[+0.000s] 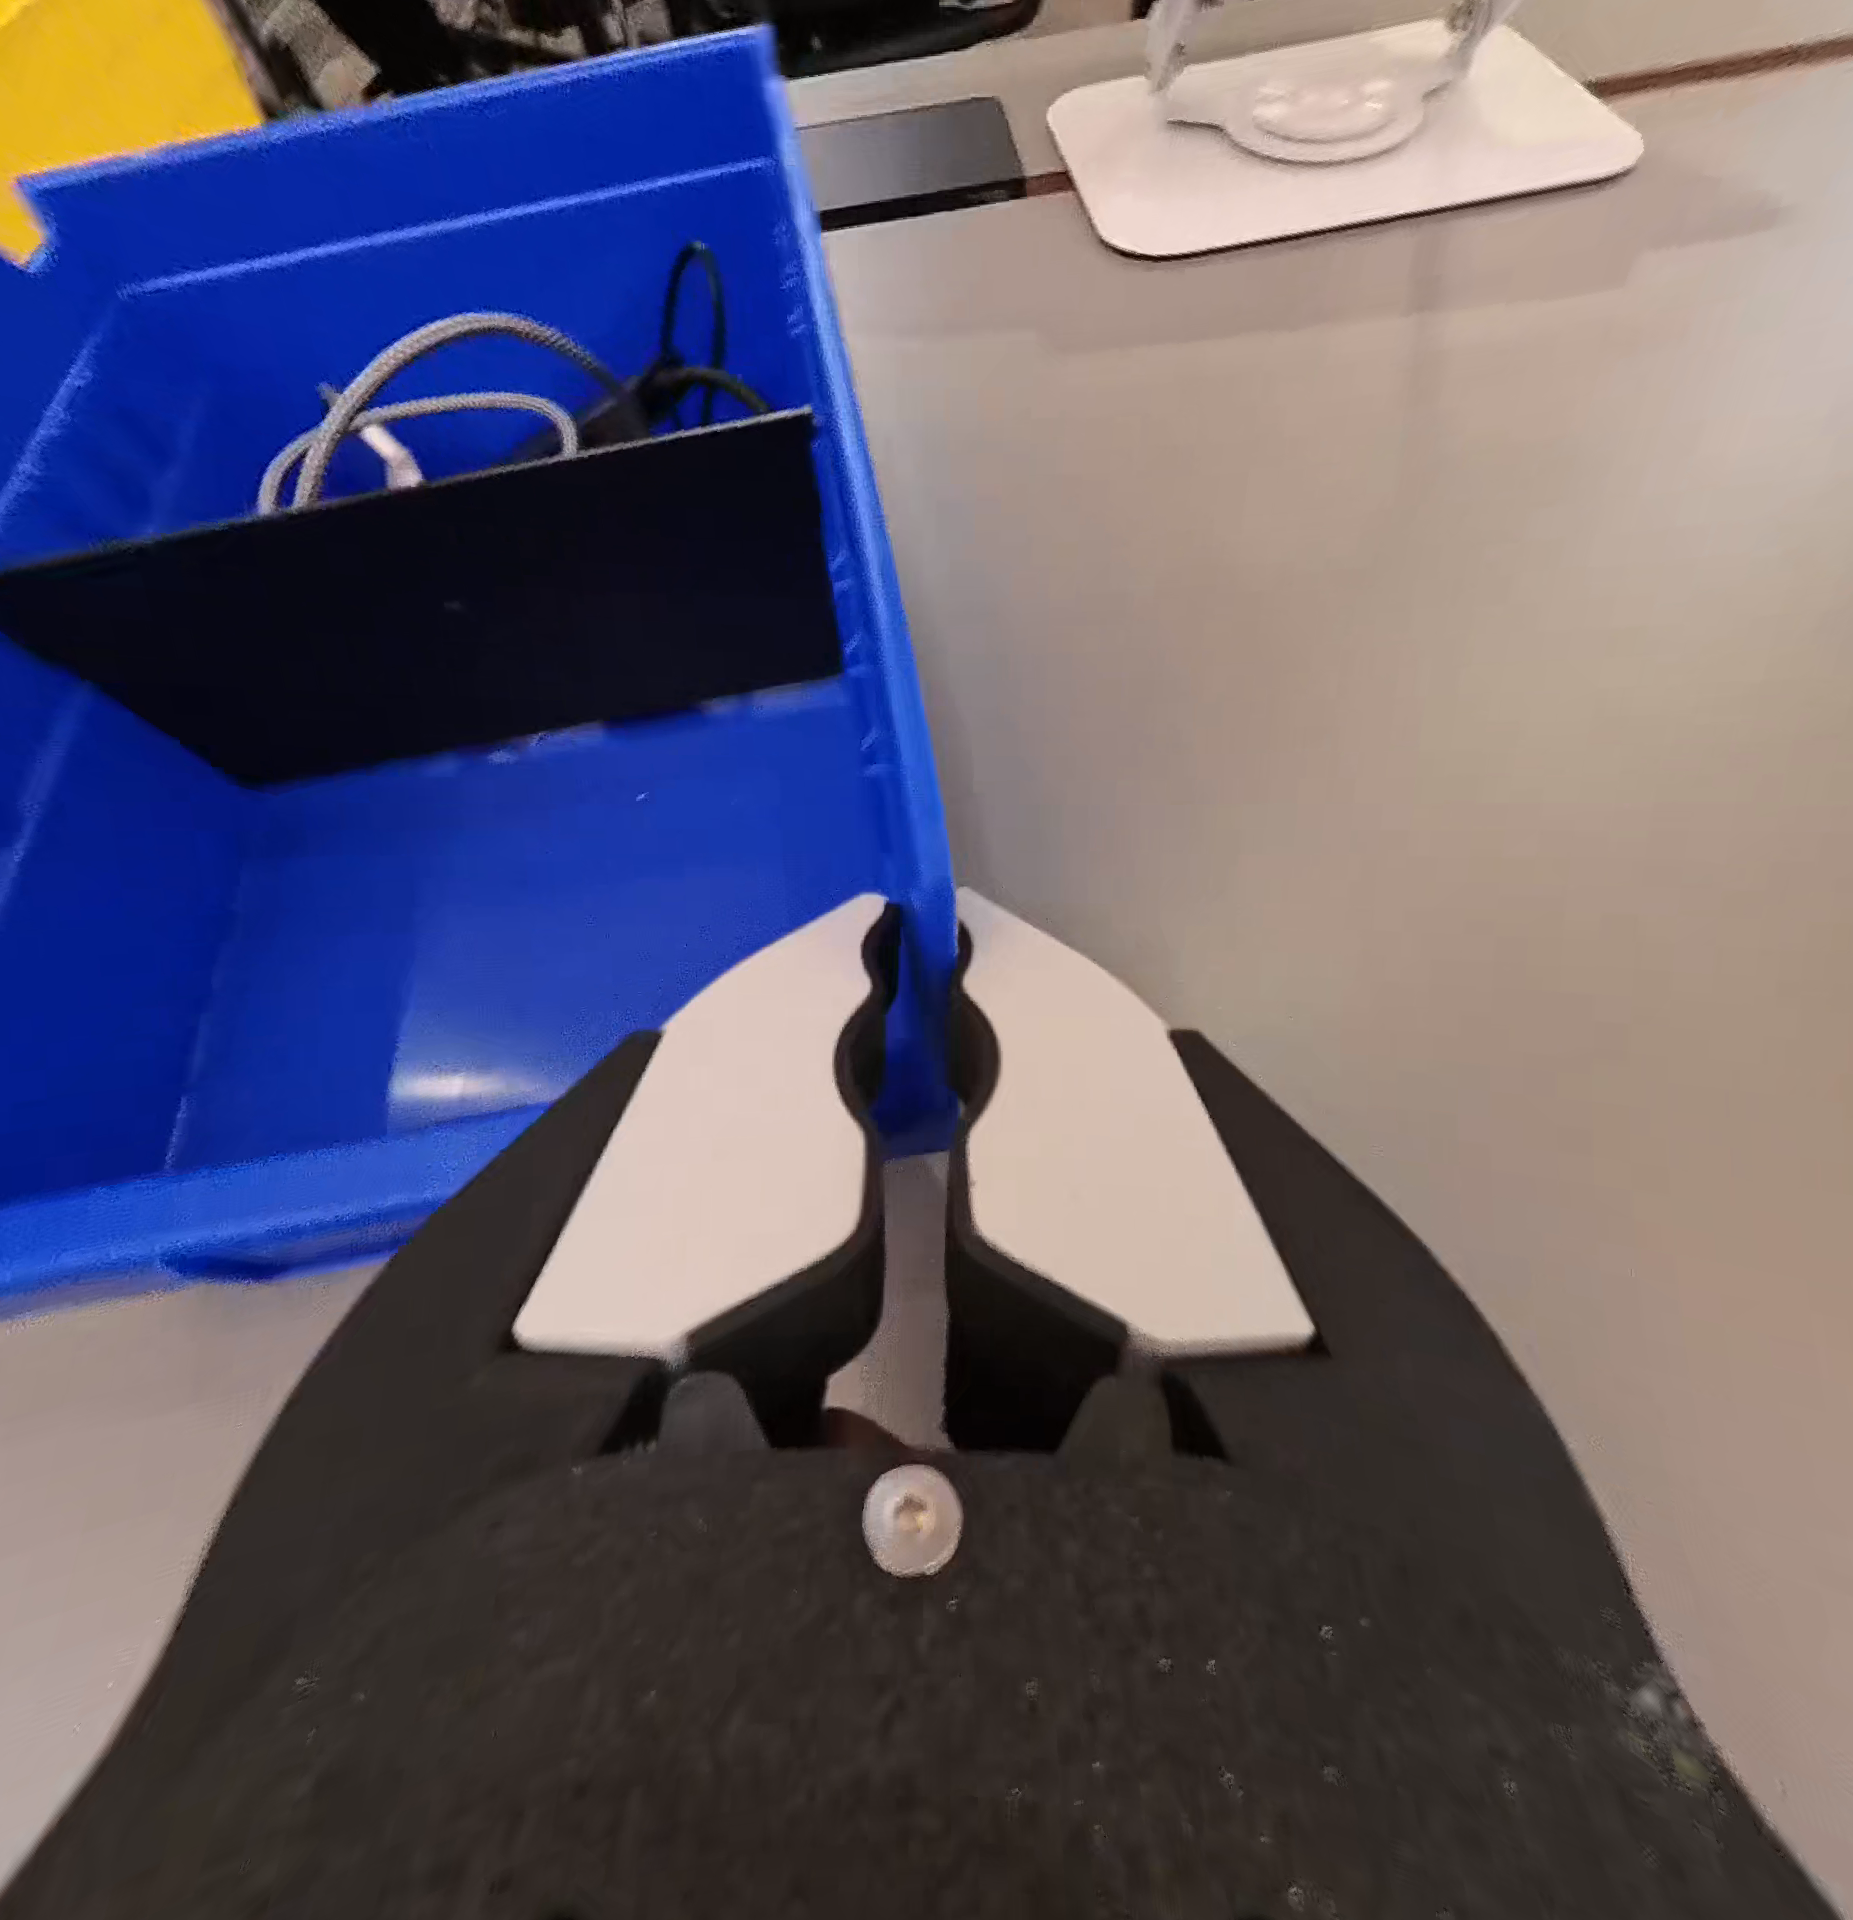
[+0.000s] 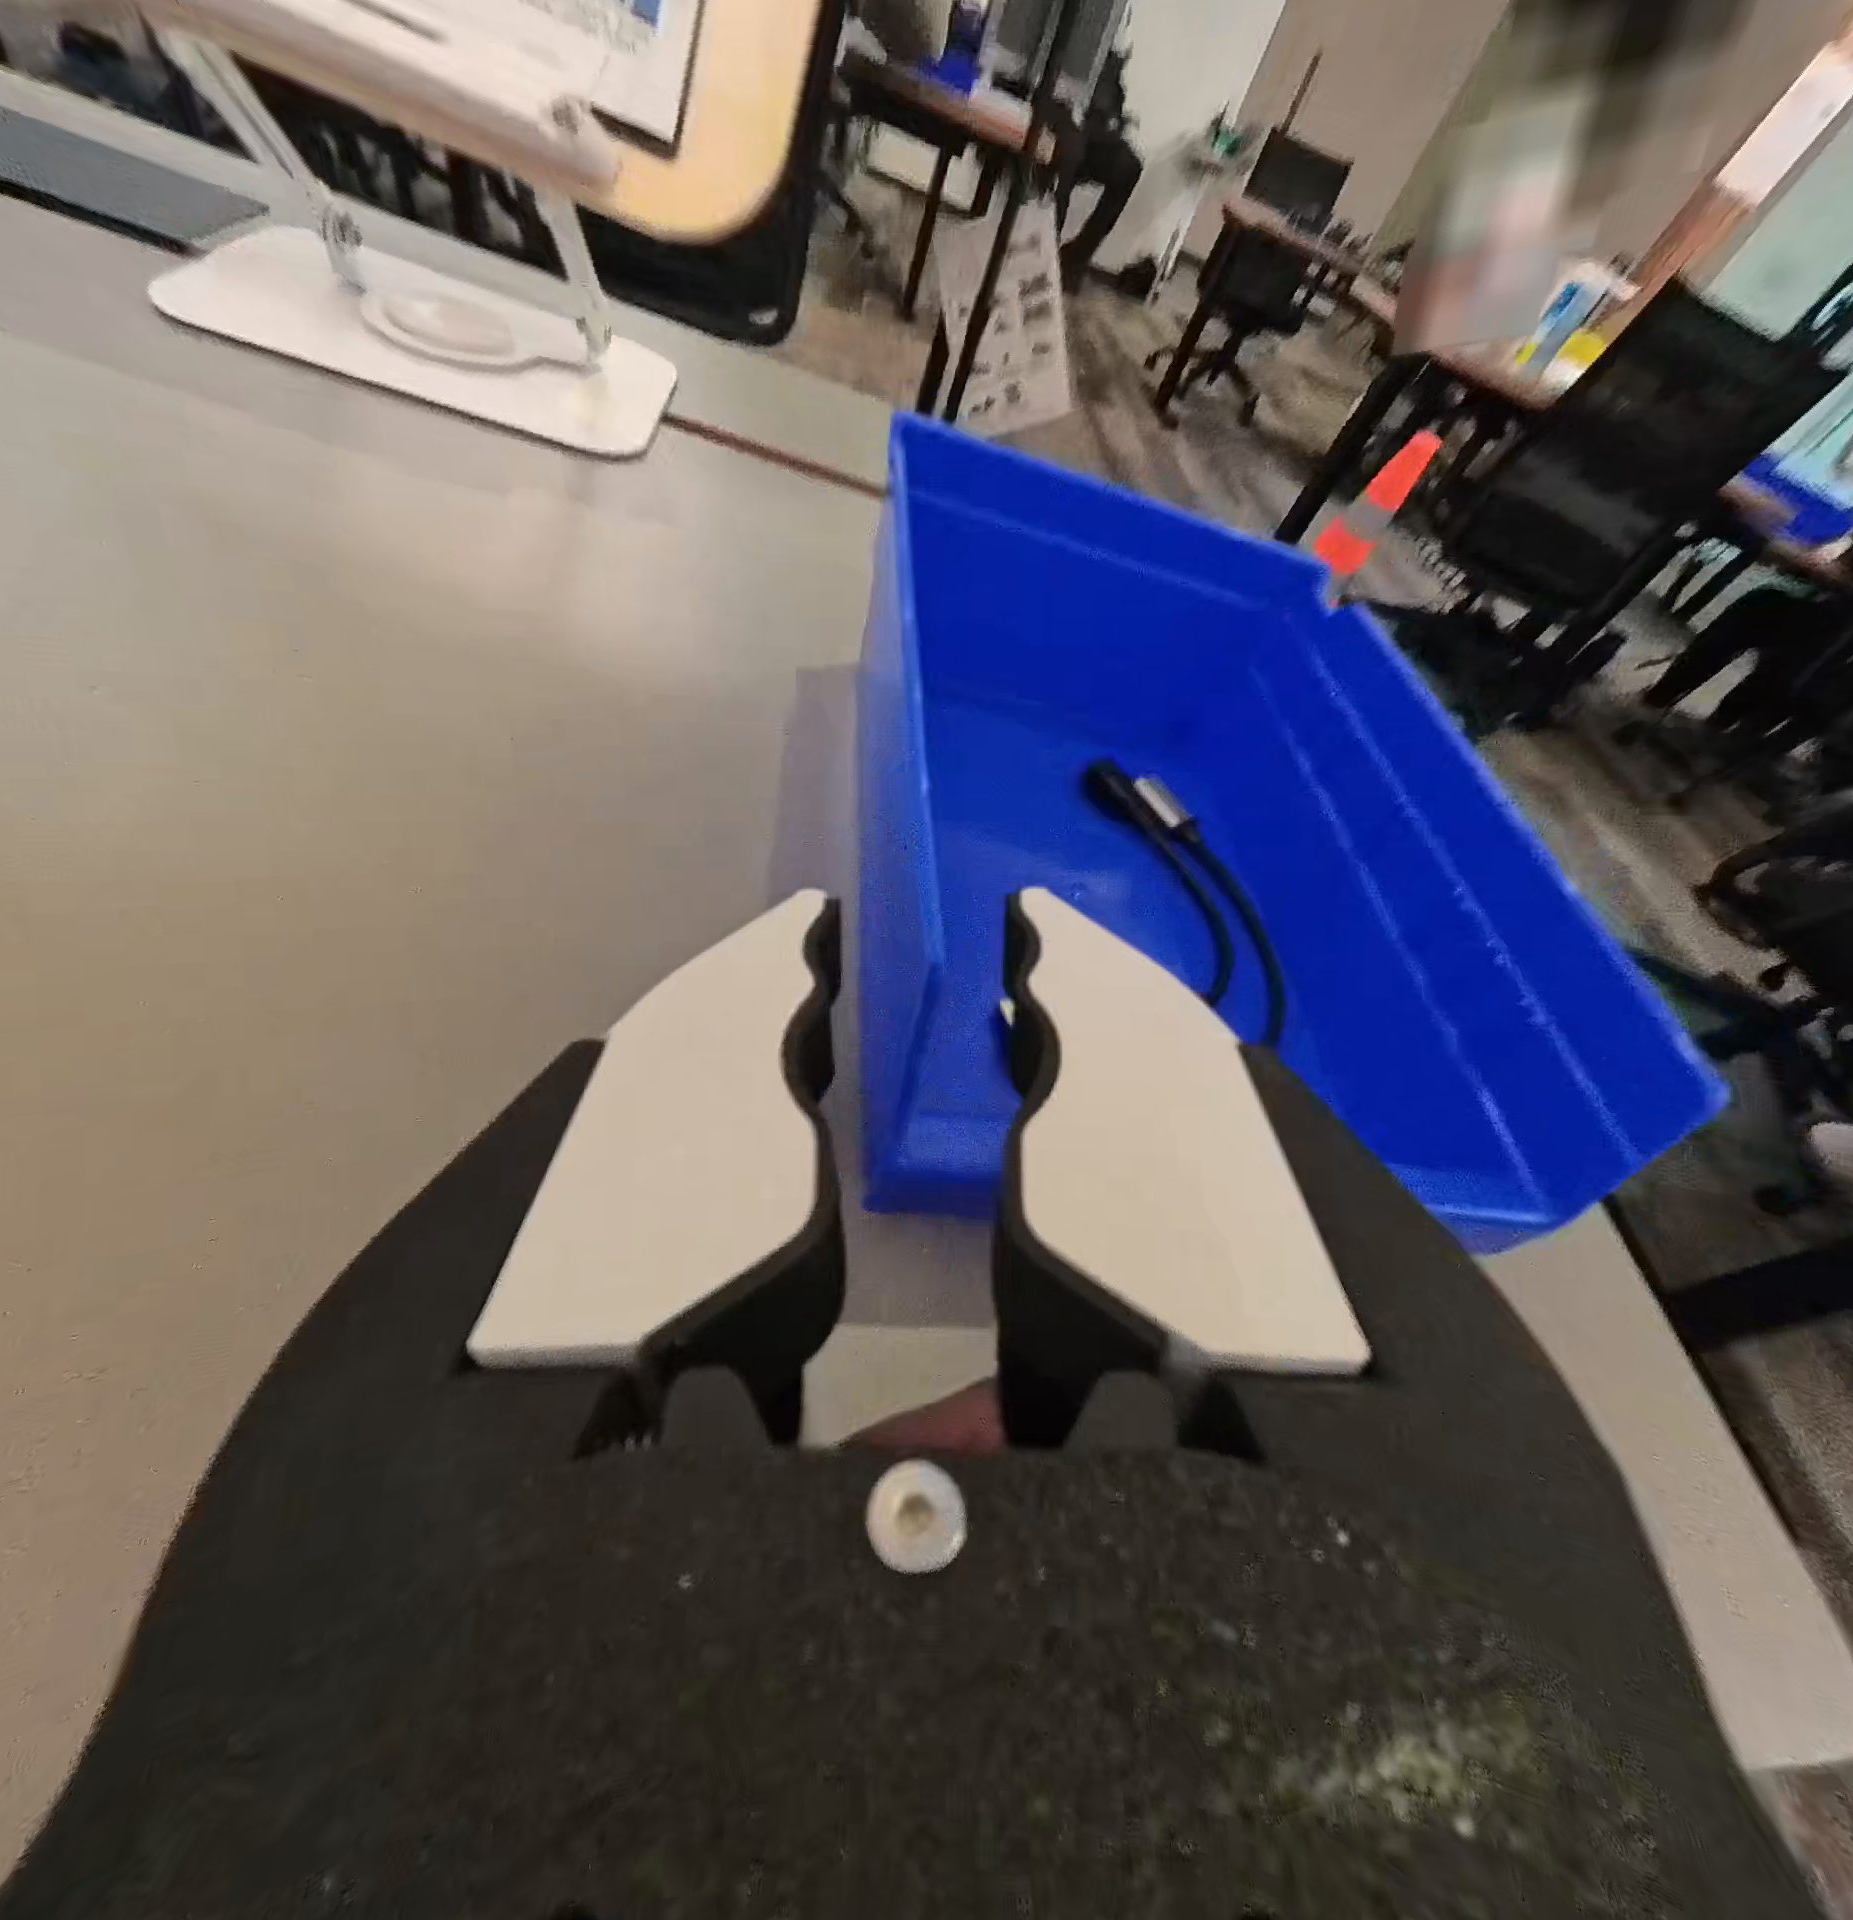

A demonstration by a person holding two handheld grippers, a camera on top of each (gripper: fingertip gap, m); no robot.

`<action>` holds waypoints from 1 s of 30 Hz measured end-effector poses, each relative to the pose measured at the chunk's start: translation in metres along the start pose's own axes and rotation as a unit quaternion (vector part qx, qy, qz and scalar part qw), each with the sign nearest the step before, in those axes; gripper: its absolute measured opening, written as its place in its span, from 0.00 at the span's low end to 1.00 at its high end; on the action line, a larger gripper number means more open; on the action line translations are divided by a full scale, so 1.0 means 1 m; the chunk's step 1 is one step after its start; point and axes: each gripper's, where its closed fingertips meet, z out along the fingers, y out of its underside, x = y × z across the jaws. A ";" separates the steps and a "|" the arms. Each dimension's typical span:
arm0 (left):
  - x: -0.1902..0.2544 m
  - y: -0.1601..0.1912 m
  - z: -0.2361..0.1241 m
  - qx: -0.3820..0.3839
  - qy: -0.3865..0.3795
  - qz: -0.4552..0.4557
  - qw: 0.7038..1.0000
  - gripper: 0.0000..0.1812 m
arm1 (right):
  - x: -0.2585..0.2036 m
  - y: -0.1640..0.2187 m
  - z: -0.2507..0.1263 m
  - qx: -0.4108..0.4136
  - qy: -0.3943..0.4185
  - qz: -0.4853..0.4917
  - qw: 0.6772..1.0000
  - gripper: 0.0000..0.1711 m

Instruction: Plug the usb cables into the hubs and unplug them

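In the left wrist view, a blue bin [image 1: 278, 935] with a black divider [image 1: 434, 613] holds a grey braided cable [image 1: 423, 416] and a black cable [image 1: 693, 343] in its far compartment. My left gripper [image 1: 927, 920] is closed on the bin's right wall near its front corner. In the right wrist view, a second blue bin [image 2: 1421, 831] holds a short black cable with a silver plug [image 2: 1171, 821]. My right gripper [image 2: 917, 914] is open, with its jaws on either side of that bin's left wall. No hub is clearly visible.
Both bins sit on a grey table [image 1: 1421, 727]. A white stand with a flat base [image 1: 1337, 156] is at the back of the table and also shows in the right wrist view [image 2: 413, 332]. The table edge runs right of the second bin, with office chairs and desks beyond. The gap from one gripper's tips to the other's is roughly 45 cm.
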 end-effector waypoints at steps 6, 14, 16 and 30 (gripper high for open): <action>-0.032 0.023 -0.033 0.009 -0.026 -0.051 0.998 0.02 | -0.096 -0.050 -0.024 0.072 -0.164 0.012 0.984 0.09; -0.025 0.035 -0.056 0.018 -0.049 -0.044 0.998 0.01 | -0.189 0.006 0.009 -0.100 -0.348 0.018 0.932 0.23; -0.023 0.030 -0.063 0.025 -0.053 -0.020 0.998 0.09 | -0.184 0.005 0.023 -0.091 -0.331 0.024 0.939 0.24; 0.082 -0.026 -0.031 0.107 0.123 -0.079 0.983 0.32 | -0.125 -0.009 0.037 -0.053 -0.192 0.115 0.973 0.37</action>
